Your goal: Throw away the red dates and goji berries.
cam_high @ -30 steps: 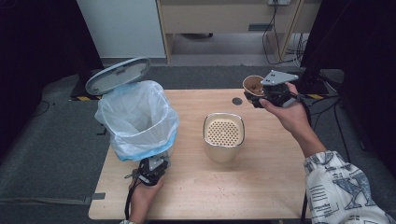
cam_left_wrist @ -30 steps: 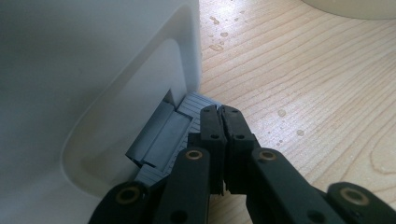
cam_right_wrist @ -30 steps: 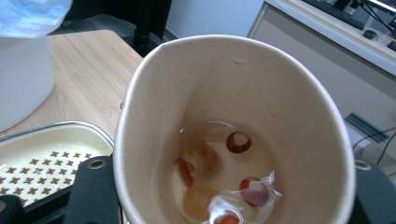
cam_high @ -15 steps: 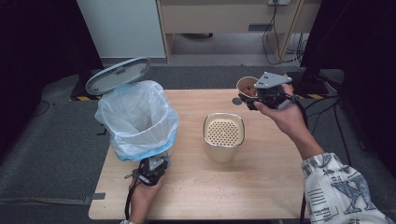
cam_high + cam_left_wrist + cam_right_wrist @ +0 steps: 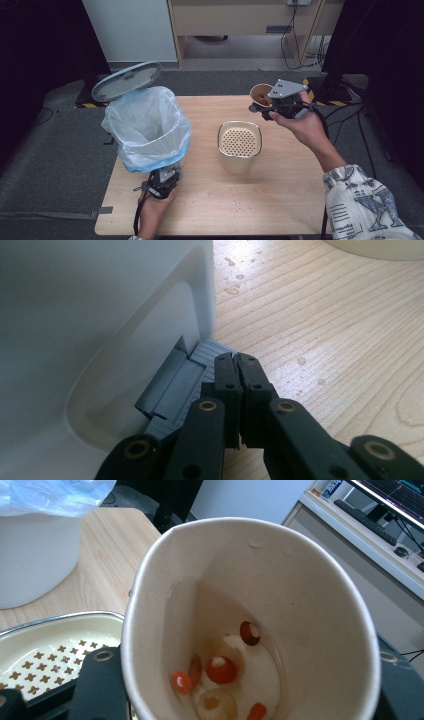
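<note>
The right gripper [image 5: 265, 106] holds a paper cup [image 5: 261, 94] up in the air over the far right part of the table [image 5: 280, 200], its jaws clamped on the cup's sides. In the right gripper view the cup [image 5: 260, 615] tilts toward the camera, so I can see down inside: a few small orange-red pieces [image 5: 220, 670] and some pale bits lie at the bottom in what looks like a little liquid.

Below and to the left of the cup, near the table's middle, stands a cream container [image 5: 240, 150] with a perforated strainer top [image 5: 239, 140]. Its rim and cross-shaped holes also show in the right gripper view [image 5: 45, 650], just beside the cup.

On the table's left stands a white bin [image 5: 147, 127] lined with a pale blue bag, its grey lid [image 5: 126, 80] swung up and open. The left gripper [image 5: 161, 181] is down at the foot of the bin on the person's side. In the left gripper view its jaws are pressed together with nothing between them, and their tips [image 5: 238, 371] rest on the grey pedal [image 5: 175, 390] that juts from the recess in the bin's base [image 5: 100, 340]. Small drops of water [image 5: 232, 290] speckle the wood beside the bin.
</note>
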{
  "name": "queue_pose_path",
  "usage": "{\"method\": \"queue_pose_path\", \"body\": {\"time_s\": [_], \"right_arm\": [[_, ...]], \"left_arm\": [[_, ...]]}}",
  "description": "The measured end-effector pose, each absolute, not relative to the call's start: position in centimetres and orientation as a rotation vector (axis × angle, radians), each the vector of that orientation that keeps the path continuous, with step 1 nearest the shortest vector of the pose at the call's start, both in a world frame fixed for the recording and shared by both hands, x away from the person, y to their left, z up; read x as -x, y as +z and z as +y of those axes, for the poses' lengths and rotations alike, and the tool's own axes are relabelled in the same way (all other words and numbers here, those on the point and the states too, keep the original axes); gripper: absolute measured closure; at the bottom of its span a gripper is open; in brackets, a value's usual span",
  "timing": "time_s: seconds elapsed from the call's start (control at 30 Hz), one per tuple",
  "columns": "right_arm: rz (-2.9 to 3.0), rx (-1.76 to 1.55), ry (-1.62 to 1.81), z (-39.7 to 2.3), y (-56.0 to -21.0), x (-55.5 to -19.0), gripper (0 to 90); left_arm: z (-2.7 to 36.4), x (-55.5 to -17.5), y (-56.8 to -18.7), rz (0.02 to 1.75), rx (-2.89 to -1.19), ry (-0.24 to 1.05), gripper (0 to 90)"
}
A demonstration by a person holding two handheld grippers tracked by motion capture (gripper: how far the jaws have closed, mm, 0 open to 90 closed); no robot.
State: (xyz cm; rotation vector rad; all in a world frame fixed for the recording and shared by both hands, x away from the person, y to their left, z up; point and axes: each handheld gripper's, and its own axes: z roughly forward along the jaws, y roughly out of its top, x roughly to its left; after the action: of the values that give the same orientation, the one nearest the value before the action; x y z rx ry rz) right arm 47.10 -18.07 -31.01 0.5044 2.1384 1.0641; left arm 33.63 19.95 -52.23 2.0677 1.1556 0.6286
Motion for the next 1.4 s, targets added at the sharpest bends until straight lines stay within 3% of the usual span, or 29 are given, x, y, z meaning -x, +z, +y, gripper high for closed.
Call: {"method": "queue_pose_path", "body": {"time_s": [1.4], "right_arm": [[2.147, -0.276, 0.94, -15.3, -31.1, -45.5, 36.7]], "left_arm": [[20.0, -33.7, -52.2, 1.156, -2.066, 0.625, 87.4]]}}
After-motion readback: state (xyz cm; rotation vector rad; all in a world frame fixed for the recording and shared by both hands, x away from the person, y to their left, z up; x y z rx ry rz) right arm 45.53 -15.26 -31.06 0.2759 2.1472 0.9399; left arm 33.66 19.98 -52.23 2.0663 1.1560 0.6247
